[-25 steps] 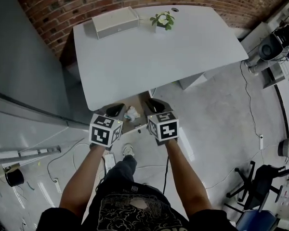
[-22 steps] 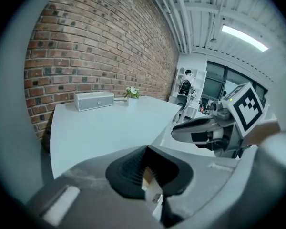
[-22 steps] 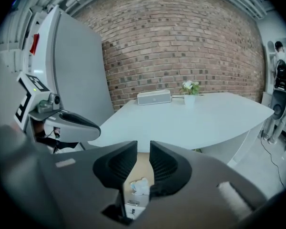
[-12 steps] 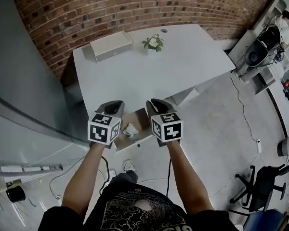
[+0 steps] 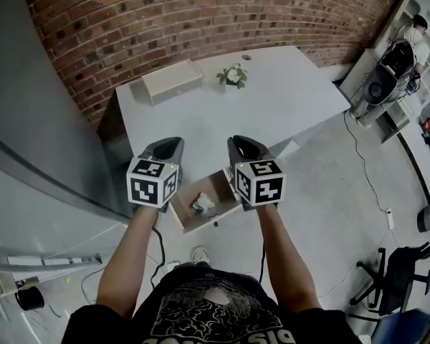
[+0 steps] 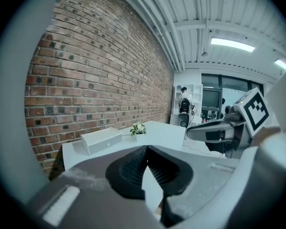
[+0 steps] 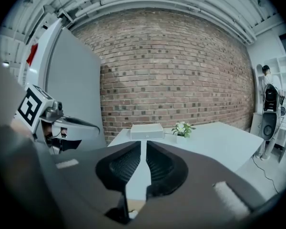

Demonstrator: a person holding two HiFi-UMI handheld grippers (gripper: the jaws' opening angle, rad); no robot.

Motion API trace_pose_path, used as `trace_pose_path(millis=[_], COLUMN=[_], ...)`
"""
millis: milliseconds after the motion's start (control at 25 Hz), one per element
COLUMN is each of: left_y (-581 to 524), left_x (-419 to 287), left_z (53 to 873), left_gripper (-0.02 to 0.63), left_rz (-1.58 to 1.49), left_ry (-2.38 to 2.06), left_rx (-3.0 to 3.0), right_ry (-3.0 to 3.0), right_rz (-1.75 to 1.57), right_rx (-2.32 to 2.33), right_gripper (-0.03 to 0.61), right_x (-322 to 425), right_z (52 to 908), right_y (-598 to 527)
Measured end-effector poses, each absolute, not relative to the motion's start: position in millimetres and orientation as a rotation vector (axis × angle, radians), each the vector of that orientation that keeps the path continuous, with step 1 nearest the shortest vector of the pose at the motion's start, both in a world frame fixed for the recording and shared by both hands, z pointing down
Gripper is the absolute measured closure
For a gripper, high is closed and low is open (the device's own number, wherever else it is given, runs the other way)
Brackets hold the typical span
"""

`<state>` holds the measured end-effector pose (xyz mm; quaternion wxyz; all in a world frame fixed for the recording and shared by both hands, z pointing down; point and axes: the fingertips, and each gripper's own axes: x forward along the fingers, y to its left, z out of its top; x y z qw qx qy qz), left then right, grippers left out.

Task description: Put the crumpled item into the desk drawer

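The crumpled white item (image 5: pixel 203 203) lies inside the open brown drawer (image 5: pixel 218 187) under the front edge of the white desk (image 5: pixel 236 117). No gripper touches it. My left gripper (image 5: pixel 168 145) is above the drawer's left side; in the left gripper view its pads (image 6: pixel 146 149) meet at the tips with nothing between them. My right gripper (image 5: pixel 245 145) is held above the drawer's right side. Its jaws (image 7: pixel 143 147) are closing, with a narrow empty gap left between the pads. Both grippers point over the desk toward the brick wall.
On the far side of the desk stand a white box (image 5: pixel 172 81) and a small potted plant (image 5: pixel 233 75). A grey panel (image 5: pixel 36 120) runs along the left. At the right are a speaker on a stand (image 5: pixel 380 84), floor cables and an office chair (image 5: pixel 398 278).
Both grippers have risen up and away from the drawer. The crumpled item stays in the drawer and now shows in full between them.
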<state>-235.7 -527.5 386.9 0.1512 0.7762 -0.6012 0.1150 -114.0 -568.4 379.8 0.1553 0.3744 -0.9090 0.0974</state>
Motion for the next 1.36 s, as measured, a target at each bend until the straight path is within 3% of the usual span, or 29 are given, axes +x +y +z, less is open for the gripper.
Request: trace_pose_path(millis=[200, 1360], left_y=[-527, -523], left_x=[-250, -288], left_z=[370, 358], left_gripper=[0.611, 0.611], left_rz=[0.316, 0.292], left_ry=[-1.764, -1.875], left_rx=[2.242, 2.22], right_ry=[-2.633, -2.721], right_rz=[0.248, 0.208], right_rx=[1.106, 1.148], right_gripper=[0.577, 0.578], right_x=[-121, -133], right_z=[361, 335], right_y=[-571, -576])
